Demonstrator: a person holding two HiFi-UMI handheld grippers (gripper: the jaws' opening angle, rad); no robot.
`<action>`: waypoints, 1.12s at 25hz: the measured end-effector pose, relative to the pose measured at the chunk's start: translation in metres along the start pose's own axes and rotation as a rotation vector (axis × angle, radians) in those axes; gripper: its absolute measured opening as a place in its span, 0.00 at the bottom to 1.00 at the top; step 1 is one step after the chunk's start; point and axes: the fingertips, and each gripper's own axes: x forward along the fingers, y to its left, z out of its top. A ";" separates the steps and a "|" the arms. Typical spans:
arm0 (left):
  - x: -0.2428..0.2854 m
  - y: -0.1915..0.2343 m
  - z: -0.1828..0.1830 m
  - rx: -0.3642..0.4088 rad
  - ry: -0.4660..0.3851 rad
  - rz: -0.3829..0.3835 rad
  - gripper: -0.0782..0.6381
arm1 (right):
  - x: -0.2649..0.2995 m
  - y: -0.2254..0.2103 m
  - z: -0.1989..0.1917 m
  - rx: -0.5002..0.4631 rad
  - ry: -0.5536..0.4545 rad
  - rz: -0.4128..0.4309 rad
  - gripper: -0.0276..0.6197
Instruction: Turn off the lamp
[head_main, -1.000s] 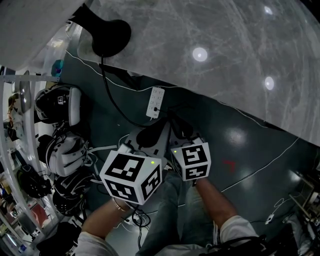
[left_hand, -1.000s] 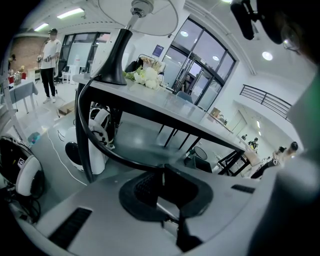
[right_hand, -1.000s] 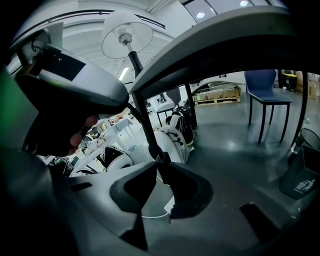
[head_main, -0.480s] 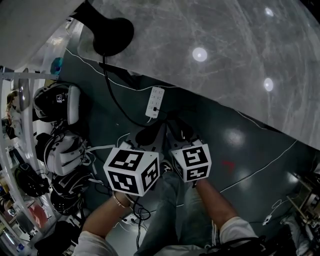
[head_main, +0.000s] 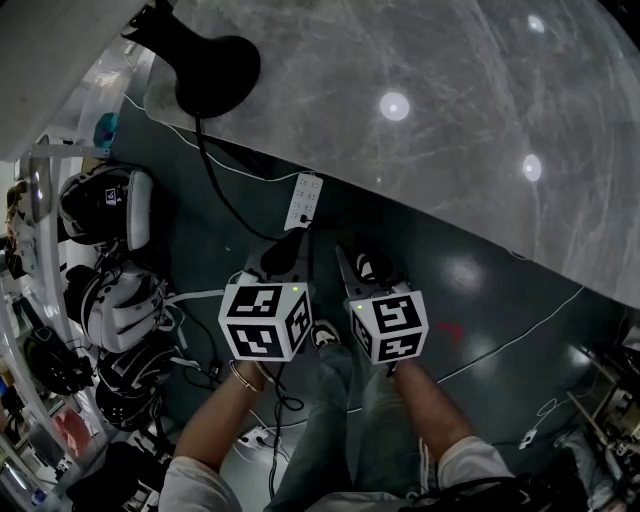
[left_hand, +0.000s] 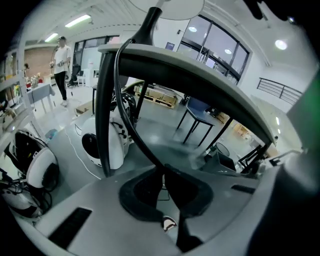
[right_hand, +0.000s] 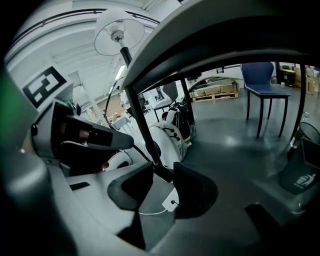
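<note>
Black lamp (head_main: 205, 65) sat on the pale worktop's (head_main: 450, 150) left corner, above a dark glossy floor (head_main: 480, 290).
White helmets (head_main: 105, 205) lay at left; left claw (left_hand: 163, 172) was pinched narrow on the lamp cord (head_main: 225, 190); right claw (right_hand: 162, 172), just opening, straddled it, pads apart.

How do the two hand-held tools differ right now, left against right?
The left grey tool has its jaws nearly together, pinching the black lamp cord at their tips. The right grey tool has its jaws apart, having just been opening, with that same cord in the gap. In the head view, the left tool's tip lies nearer the white power strip than the right tool's. Both tools point downward, side by side.
</note>
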 end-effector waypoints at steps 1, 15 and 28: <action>0.005 0.005 -0.001 0.012 -0.009 0.022 0.14 | 0.000 -0.002 0.000 0.002 -0.002 -0.002 0.21; 0.033 0.051 -0.009 -0.011 -0.131 0.110 0.23 | -0.008 -0.017 -0.009 0.032 0.000 -0.019 0.21; -0.113 0.003 0.024 0.038 -0.303 0.126 0.14 | -0.068 0.053 0.043 0.030 -0.112 -0.047 0.18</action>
